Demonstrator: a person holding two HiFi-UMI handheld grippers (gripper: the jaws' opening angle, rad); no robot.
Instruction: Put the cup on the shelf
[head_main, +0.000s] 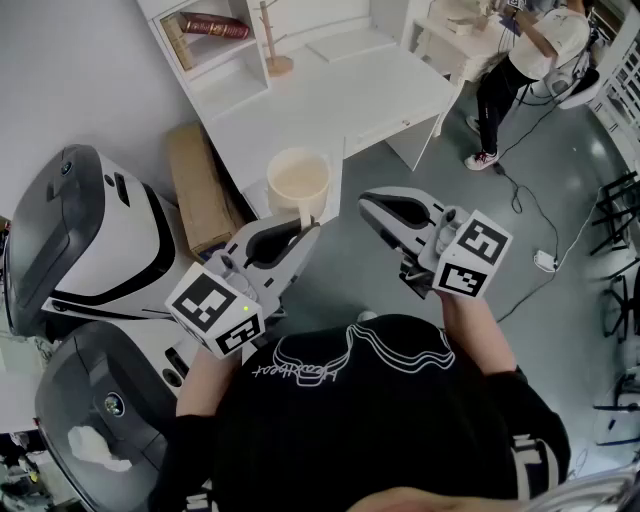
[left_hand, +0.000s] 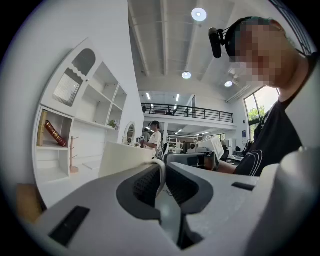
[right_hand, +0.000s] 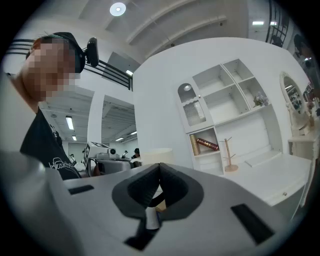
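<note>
1. Clearly, the cup is held up in the air by the left gripper, just off the front of the white desk and well apart from the shelf.
2. The left gripper's jaws are clamped on the cup's thin curved handle, which runs between the ribbed pads.
3. The right gripper is closed with its tips together and nothing between them. It hangs just beside the cup without touching it.
4. The cup looks stiff, smooth and fairly light, likely ceramic or hard plastic. I judge it would chip if knocked against a shelf board.
5. A hold on the handle alone probably lets the body swing or tip, so slow, level carrying suits it. The handle is still the best place to hold it, since the round wall looks slippery and wide for the jaws.
6. Seen from above, the cup is pale cream inside and looks empty.
7. One lower compartment of the shelf holds a red book lying at a slant and a tan book standing upright. The upper compartments, seen from the right gripper view, look mostly bare.
</note>
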